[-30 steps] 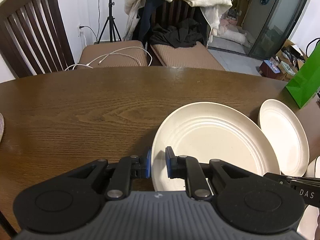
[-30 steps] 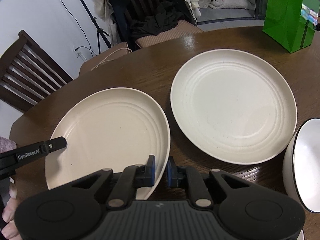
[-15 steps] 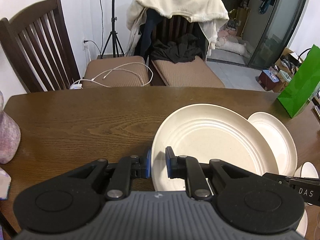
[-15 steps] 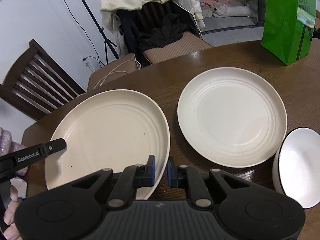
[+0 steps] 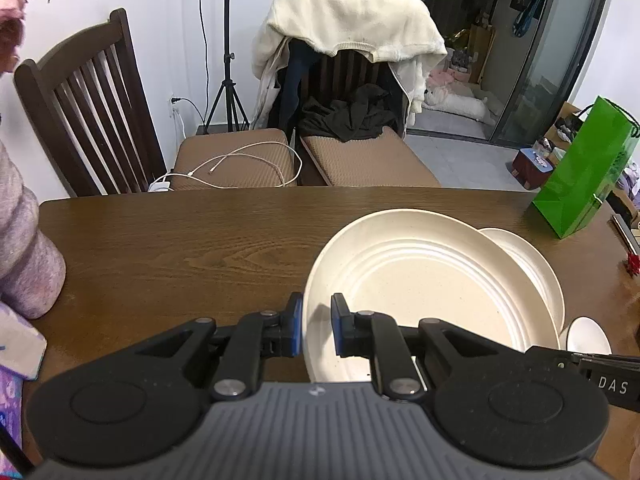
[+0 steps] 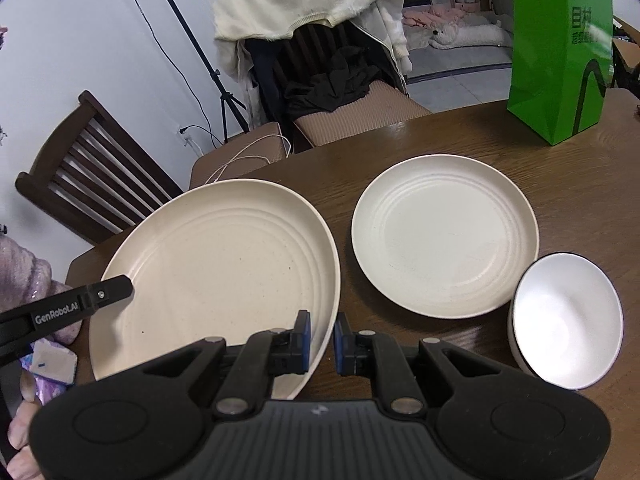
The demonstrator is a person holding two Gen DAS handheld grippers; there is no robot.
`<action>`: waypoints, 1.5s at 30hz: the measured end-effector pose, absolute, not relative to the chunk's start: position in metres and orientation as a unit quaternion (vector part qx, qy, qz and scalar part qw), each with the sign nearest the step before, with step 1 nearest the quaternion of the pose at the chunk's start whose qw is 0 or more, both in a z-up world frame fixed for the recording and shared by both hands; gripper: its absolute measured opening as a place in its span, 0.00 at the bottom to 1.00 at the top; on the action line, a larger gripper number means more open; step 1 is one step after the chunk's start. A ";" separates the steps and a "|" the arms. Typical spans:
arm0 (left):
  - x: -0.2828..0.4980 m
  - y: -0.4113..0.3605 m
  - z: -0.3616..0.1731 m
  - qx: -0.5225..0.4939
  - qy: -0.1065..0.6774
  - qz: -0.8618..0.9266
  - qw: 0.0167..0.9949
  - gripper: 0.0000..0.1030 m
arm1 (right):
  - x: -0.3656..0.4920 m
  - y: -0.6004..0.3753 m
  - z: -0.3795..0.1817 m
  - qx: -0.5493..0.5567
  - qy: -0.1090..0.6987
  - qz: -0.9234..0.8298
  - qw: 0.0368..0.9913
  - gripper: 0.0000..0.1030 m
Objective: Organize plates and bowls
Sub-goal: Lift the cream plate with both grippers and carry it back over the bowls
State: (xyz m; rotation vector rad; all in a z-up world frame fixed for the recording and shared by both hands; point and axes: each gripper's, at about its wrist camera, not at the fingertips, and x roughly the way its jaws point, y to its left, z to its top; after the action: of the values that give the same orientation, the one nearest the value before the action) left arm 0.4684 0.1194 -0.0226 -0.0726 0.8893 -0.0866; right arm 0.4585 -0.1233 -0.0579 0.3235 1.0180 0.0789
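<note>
The large cream plate [image 6: 216,264] hangs above the wooden table [image 5: 180,240], pinched at opposite edges: your left gripper [image 5: 316,326] is clamped on its left rim and your right gripper [image 6: 322,344] on its right rim, each with one pad above and one below. Judge it stiff, light and smooth, so hold it by the rim only, where the raised lip gives the pads purchase; a slack grip could let it slide. It faces up, slightly tilted, and being round has no long axis. The second cream plate [image 6: 444,236] lies flat on the table to its right, face up and apart from it. The white bowl [image 6: 568,316], smallest, stands just beside that plate, mouth up; treat it as breakable.
</note>
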 end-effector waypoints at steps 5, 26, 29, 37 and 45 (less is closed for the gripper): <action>0.452 0.117 -0.015 -0.037 0.430 -0.040 0.901 0.15 | 0.443 -0.126 -0.048 0.151 0.484 0.039 0.861 0.11; 0.367 0.116 0.007 -0.046 0.425 -0.033 0.904 0.15 | 0.359 -0.129 -0.018 0.135 0.480 0.056 0.865 0.11; 0.354 0.114 0.010 -0.049 0.424 -0.032 0.904 0.15 | 0.349 -0.129 -0.016 0.136 0.481 0.056 0.864 0.11; 0.324 0.114 0.015 -0.058 0.420 -0.029 0.905 0.15 | 0.322 -0.133 -0.006 0.131 0.477 0.061 0.867 0.11; 0.297 0.112 0.021 -0.061 0.416 -0.025 0.907 0.15 | 0.295 -0.137 -0.002 0.130 0.475 0.067 0.868 0.11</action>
State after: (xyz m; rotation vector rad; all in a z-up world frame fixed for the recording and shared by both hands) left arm 0.2967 0.1116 0.0213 -0.1254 0.8581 -0.0519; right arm 0.2948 -0.1367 -0.0022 0.2718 0.9950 0.1412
